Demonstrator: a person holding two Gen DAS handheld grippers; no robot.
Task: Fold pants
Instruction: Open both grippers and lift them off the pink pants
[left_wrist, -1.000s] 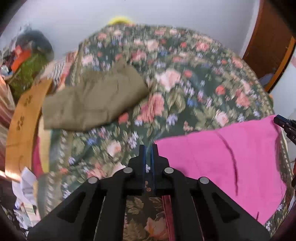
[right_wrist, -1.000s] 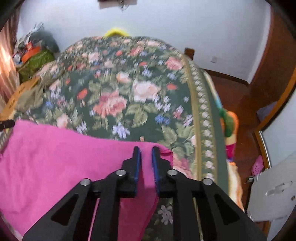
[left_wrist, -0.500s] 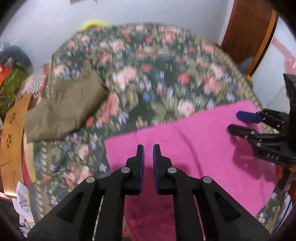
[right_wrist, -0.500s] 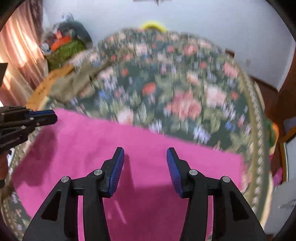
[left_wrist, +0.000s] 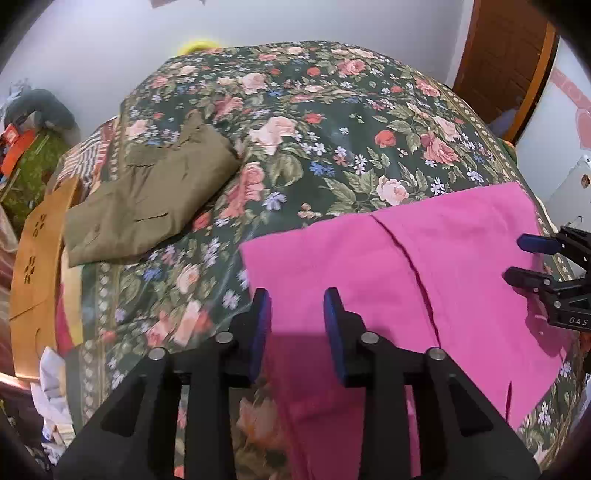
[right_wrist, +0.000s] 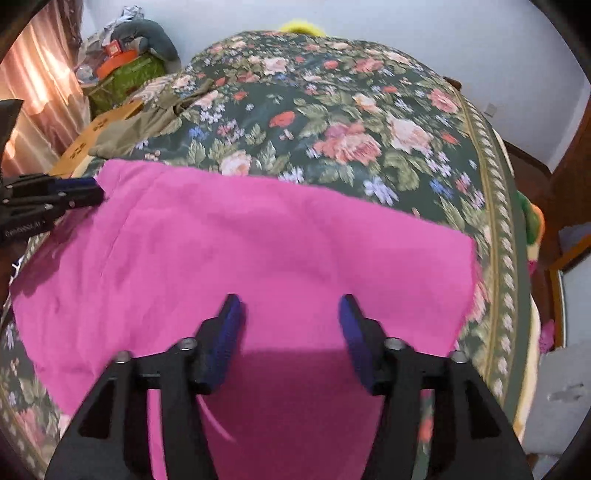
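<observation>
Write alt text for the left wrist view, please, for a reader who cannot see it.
Pink pants lie flat on a floral bedspread, with the left gripper above them, opening, nothing between its fingers. Folded olive pants lie further left; the right gripper enters at right.

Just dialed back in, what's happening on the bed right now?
A person is folding pink pants on the floral bedspread with two handheld grippers. The left gripper and right gripper both hover over the cloth, jaws opening and gripping nothing; the pants lie flat. Folded olive pants sit apart to the left.
</observation>
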